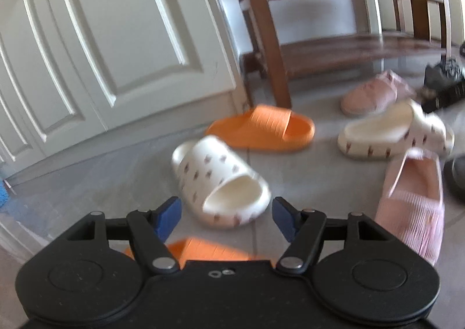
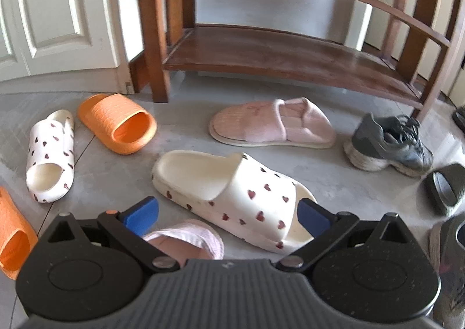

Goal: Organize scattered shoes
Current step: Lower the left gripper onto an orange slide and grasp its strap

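Shoes lie scattered on the grey floor before a wooden shoe rack (image 2: 276, 52). My left gripper (image 1: 226, 217) is open and empty, just short of a white heart-print slide (image 1: 218, 180); an orange slide (image 1: 264, 128) lies beyond it and another orange slide (image 1: 203, 250) under the gripper. My right gripper (image 2: 228, 214) is open and empty, its fingers either side of the second white heart-print slide (image 2: 232, 195). A pink slipper (image 2: 270, 122) lies beyond, another pink slipper (image 2: 186, 241) just below the gripper. A grey sneaker (image 2: 386, 142) lies at right.
White cabinet doors (image 1: 101, 38) stand at left beside the rack (image 1: 334, 46). A dark slide (image 2: 444, 186) and another grey shoe (image 2: 447, 256) lie at the far right. The rack's lower shelf (image 2: 261, 49) holds nothing.
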{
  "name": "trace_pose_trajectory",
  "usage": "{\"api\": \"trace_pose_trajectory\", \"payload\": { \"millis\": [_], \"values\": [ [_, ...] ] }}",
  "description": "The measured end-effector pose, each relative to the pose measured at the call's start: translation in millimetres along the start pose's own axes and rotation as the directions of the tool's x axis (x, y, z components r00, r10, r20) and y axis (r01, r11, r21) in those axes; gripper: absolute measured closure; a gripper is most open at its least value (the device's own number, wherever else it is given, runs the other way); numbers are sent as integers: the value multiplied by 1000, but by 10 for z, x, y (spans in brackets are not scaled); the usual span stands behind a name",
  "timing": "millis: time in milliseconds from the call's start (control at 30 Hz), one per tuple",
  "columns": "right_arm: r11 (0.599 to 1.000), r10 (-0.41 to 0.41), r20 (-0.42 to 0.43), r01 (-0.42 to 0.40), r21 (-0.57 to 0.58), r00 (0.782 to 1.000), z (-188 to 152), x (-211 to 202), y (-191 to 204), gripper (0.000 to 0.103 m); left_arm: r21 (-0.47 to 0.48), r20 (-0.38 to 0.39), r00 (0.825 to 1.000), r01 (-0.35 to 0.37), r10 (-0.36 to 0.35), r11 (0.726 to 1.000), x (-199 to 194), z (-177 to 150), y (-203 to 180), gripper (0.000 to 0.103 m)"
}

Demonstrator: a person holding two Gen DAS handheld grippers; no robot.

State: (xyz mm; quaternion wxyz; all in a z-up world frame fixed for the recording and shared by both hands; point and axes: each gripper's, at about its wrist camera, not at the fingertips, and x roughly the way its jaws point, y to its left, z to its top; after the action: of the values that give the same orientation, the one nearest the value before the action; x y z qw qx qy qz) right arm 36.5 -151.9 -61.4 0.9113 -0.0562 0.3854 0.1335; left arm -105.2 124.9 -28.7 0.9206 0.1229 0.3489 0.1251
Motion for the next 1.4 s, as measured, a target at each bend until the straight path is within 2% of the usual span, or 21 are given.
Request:
{"api": "trace_pose_trajectory", "payload": {
  "millis": [100, 300, 333, 367, 433, 500, 633, 700, 733, 767, 967, 1067, 1167, 1400],
  "values": [
    [1000, 9, -8, -10, -19, 1000, 12, 58, 76, 0, -7, -33, 999, -12, 12, 1000, 43, -48, 94, 42],
    [995, 12, 31, -8, -104, 999, 144, 86, 225, 0, 46, -63, 998, -14, 17, 999, 94, -202, 107, 44],
    [993, 9, 41, -4, -120, 999, 185, 78, 243, 0, 42, -76, 997, -8, 11, 999, 96, -241, 117, 46],
    [991, 6, 49, 0, -132, 999, 233, 71, 258, 0, 39, -88, 996, -2, 5, 999, 98, -279, 127, 61],
    [988, 1, 55, 7, -152, 998, 316, 57, 275, 0, 35, -110, 994, 6, -2, 999, 117, -339, 136, 75],
    [985, -3, 58, 13, -174, 998, 394, 42, 306, 0, 18, -136, 991, 23, -20, 1000, 140, -417, 146, 74],
    [972, 7, 45, 4, -236, 999, 501, 24, 452, 0, 46, -128, 991, 50, -44, 998, 108, -516, 87, 74],
    [965, 20, 34, -11, -263, 999, 524, 25, 538, 0, 45, -146, 988, 67, -60, 997, 117, -558, 68, 81],
    [960, 31, 29, -21, -280, 999, 539, 17, 596, 0, 44, -155, 986, 74, -67, 996, 123, -579, 59, 94],
    [957, 36, 26, -27, -290, 999, 546, 11, 626, 0, 41, -163, 984, 77, -69, 996, 137, -595, 52, 96],
    [940, 88, 15, -78, -333, 996, 555, -20, 881, 0, 25, -181, 981, 78, -72, 997, 193, -654, 19, 95],
    [937, 116, -3, -110, -331, 993, 502, -9, 957, 0, 51, -156, 986, 63, -54, 997, 184, -680, -24, 87],
    [932, 115, -29, -118, -343, 993, 453, 27, 994, 0, 76, -152, 988, 27, -15, 997, 206, -702, -48, 79],
    [933, 116, -65, -131, -336, 991, 416, 74, 982, 0, 134, -138, 987, -58, 76, 989, 259, -753, -105, 80]
  ]
}}
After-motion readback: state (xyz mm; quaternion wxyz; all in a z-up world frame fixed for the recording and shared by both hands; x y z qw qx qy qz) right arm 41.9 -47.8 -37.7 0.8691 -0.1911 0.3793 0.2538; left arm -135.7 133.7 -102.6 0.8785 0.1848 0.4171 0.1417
